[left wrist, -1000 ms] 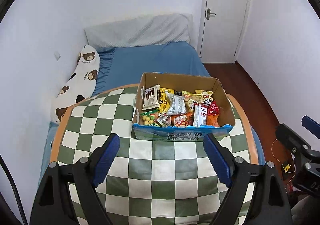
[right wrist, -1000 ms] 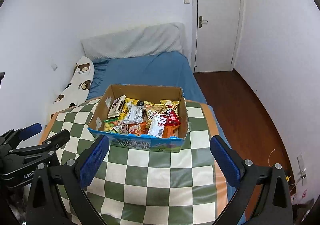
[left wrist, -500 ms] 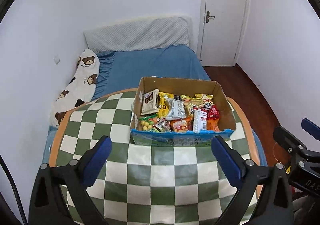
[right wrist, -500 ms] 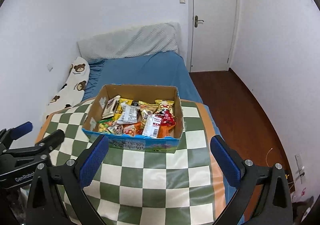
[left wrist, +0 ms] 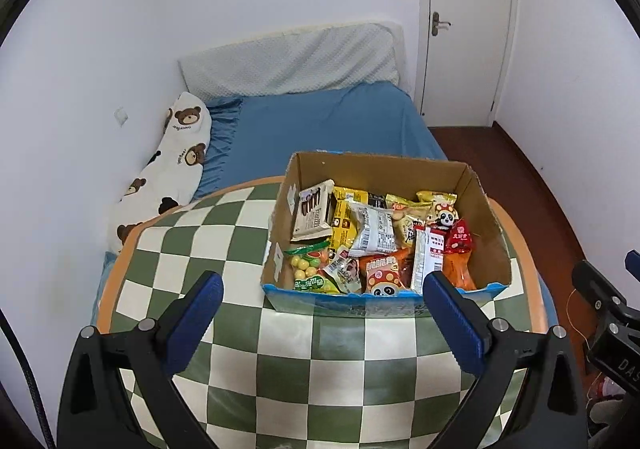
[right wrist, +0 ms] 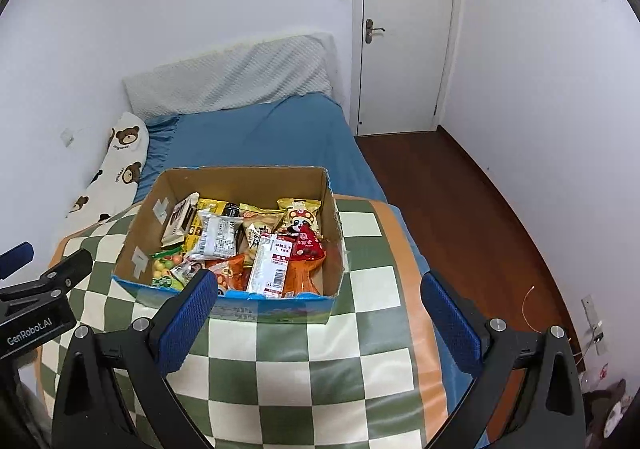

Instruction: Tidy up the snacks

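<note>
1. An open brown cardboard box (left wrist: 384, 177) of packaged snacks (left wrist: 372, 231) sits on the green-and-white checked cloth (left wrist: 320, 377).
2. The left gripper (left wrist: 322, 295), fingers wide and holding nothing, hangs near the box's front wall.
3. The right gripper (right wrist: 318, 293) is likewise wide and empty.

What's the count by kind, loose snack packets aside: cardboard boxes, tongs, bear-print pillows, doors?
Cardboard box: 1
Tongs: 2, left tongs and right tongs, both open and empty
Bear-print pillow: 1
Door: 1
Total: 5
</note>
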The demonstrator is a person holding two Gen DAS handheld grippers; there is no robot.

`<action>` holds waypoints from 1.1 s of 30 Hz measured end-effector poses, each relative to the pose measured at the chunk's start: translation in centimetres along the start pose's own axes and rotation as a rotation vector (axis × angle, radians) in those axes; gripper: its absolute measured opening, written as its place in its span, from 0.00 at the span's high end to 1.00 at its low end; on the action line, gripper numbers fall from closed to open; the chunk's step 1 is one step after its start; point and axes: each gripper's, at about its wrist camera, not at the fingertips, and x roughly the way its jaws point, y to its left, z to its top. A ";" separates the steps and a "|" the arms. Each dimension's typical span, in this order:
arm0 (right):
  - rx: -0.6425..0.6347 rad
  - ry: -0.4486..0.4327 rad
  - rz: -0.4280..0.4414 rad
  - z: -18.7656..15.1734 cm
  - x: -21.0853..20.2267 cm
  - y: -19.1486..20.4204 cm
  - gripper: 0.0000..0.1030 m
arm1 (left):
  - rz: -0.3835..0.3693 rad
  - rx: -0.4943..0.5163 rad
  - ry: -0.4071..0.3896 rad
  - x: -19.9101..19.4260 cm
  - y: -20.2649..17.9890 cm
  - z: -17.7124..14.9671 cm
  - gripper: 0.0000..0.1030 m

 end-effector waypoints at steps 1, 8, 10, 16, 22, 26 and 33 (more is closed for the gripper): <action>-0.001 0.005 -0.006 0.0 0.5 0.1 0.00 | 0.001 0.001 0.008 0.6 -0.1 0.0 0.01; -0.004 0.029 -0.010 0.1 2.7 0.5 0.00 | 0.009 0.021 0.040 2.8 -1.1 -0.1 0.01; -0.004 0.037 -0.005 0.0 3.1 0.5 0.00 | 0.008 0.028 0.043 3.0 -1.4 -0.1 0.01; -0.002 0.048 0.001 0.0 3.7 0.3 0.00 | 0.002 0.035 0.049 3.2 -1.6 0.0 0.01; 0.000 0.053 0.000 -0.3 3.8 0.2 0.00 | -0.003 0.033 0.040 2.9 -1.6 0.3 0.01; 0.007 0.057 0.007 -0.4 3.6 0.1 0.00 | -0.002 0.031 0.034 2.7 -1.6 0.3 0.01; 0.013 0.059 0.018 -0.5 3.4 -0.1 0.00 | -0.002 0.027 0.038 2.6 -1.3 0.3 0.01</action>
